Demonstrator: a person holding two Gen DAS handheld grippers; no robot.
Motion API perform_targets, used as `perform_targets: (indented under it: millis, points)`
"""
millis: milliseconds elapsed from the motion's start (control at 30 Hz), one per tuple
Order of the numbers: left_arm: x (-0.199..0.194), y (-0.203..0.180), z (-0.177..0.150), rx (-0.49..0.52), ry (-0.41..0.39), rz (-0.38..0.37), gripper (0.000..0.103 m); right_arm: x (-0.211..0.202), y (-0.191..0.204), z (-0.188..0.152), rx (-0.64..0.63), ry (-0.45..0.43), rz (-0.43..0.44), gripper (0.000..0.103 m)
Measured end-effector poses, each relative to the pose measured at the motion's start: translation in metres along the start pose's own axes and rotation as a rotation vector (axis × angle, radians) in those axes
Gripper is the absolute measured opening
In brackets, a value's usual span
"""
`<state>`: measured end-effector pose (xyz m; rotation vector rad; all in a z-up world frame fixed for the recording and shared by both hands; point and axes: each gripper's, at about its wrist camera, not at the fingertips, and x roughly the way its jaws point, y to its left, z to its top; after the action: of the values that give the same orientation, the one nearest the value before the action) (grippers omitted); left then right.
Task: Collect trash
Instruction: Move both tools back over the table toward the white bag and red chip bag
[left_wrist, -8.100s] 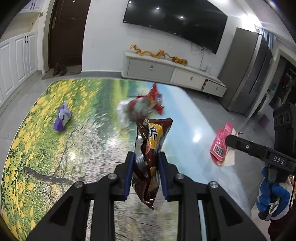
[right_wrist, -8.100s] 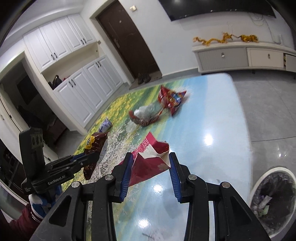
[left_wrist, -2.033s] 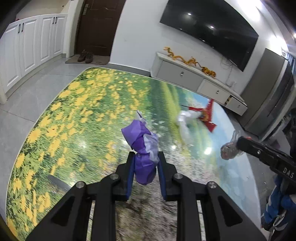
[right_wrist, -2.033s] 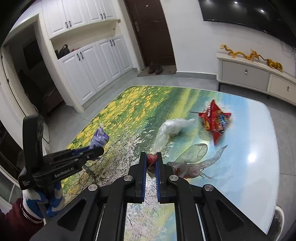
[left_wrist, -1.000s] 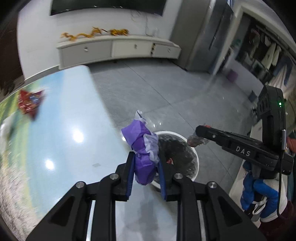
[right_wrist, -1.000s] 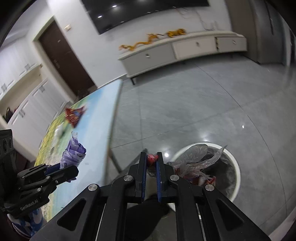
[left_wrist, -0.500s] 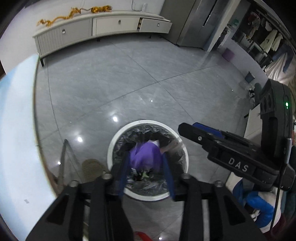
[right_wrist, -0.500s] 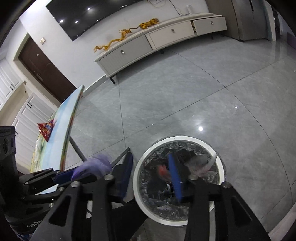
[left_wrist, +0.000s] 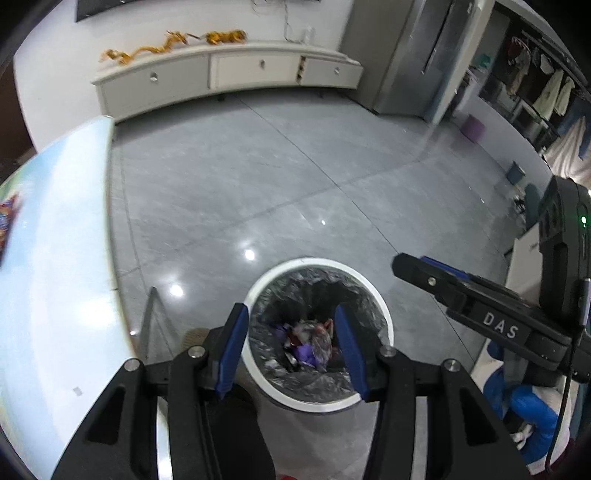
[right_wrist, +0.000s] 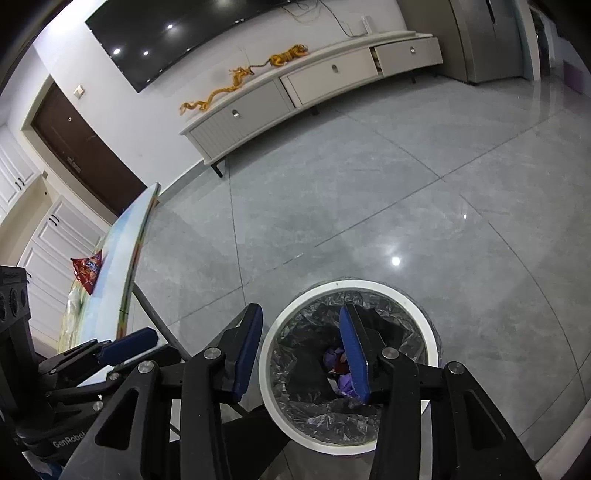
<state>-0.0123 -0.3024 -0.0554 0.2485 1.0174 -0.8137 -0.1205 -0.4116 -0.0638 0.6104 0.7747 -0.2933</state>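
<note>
A white round trash bin (left_wrist: 373, 291) with a black liner stands on the grey floor; it also shows in the right wrist view (right_wrist: 424, 314). Purple, red and clear wrappers (left_wrist: 308, 343) lie inside it, also seen in the right wrist view (right_wrist: 338, 363). My left gripper (left_wrist: 291, 347) hangs open and empty over the bin. My right gripper (right_wrist: 303, 350) is open and empty above the bin's left rim. A red snack bag (right_wrist: 86, 269) lies on the table (right_wrist: 122, 266).
The table's edge (left_wrist: 110, 266) and its leg (left_wrist: 147, 321) stand just left of the bin. A white TV cabinet (left_wrist: 221, 74) runs along the far wall. A grey fridge (left_wrist: 417, 55) stands at the back right. The grey tiled floor (left_wrist: 295, 177) lies between.
Both grippers swung from the table to above the bin and opened. The purple wrapper and the clear and red wrapper dropped into the bin.
</note>
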Motion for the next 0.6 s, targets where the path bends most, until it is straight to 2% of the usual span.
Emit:
perform_targets:
  millis: [433,600]
  points:
    - [-0.078,0.047,-0.027,-0.100,-0.164,0.144,0.048,-0.034,0.079,-0.016,-0.171,-0.041,-0.003,0.044]
    - [-0.109,0.070,-0.042,-0.147,-0.241,0.202,0.056,-0.049,0.108,-0.024,-0.222,-0.054,0.002,0.045]
